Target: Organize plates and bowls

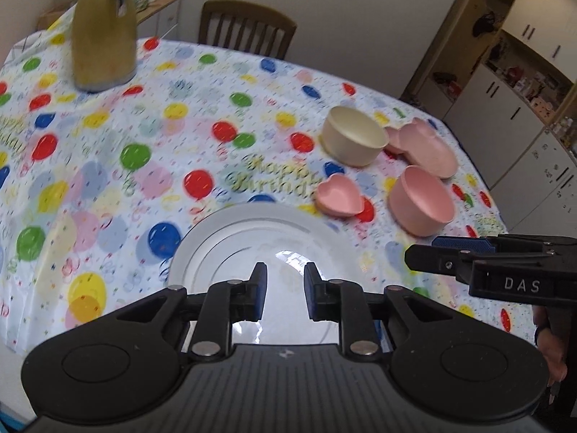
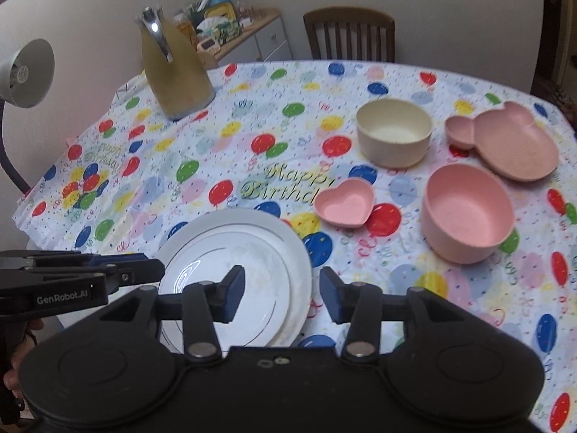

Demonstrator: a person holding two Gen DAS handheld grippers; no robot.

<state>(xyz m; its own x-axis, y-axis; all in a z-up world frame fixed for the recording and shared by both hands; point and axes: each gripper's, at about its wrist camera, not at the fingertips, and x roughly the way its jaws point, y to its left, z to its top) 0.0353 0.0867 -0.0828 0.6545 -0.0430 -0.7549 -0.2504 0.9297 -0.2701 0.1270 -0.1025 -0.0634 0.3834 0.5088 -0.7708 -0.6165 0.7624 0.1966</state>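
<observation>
Directly beneath your two grippers lie the stacked white plates (image 2: pixel 230 263), at the near edge of the balloon-print tablecloth (image 2: pixel 216 144). Your left gripper (image 1: pixel 285 288) hangs above the plates with its blue pads a narrow gap apart and nothing between them. Your right gripper (image 2: pixel 280 294) is spread wider, also empty; its left finger overlies the plates' right part, its right finger the cloth beside them. Neither pad touches the stack in either view.

The remaining tableware sits ahead and to the right of both grippers. Nearest is the pink heart dish (image 2: pixel 344 204), just beyond the plates' far-right edge. Farther right is the pink bowl (image 2: pixel 468 213); behind it stand the cream bowl (image 2: pixel 395 131) and the pink bear-shaped plate (image 2: pixel 512 144), the latter close to the table's far-right edge. All four stand apart from one another and upright.

Judged from this layout, your right hand is the nearer one to every pink piece and to the cream bowl; your left would have to cross over the plates to reach them. The heart dish's point faces you, its lobes away. A tall tan jug (image 2: pixel 176 72) stands far left, well apart from the tableware.
</observation>
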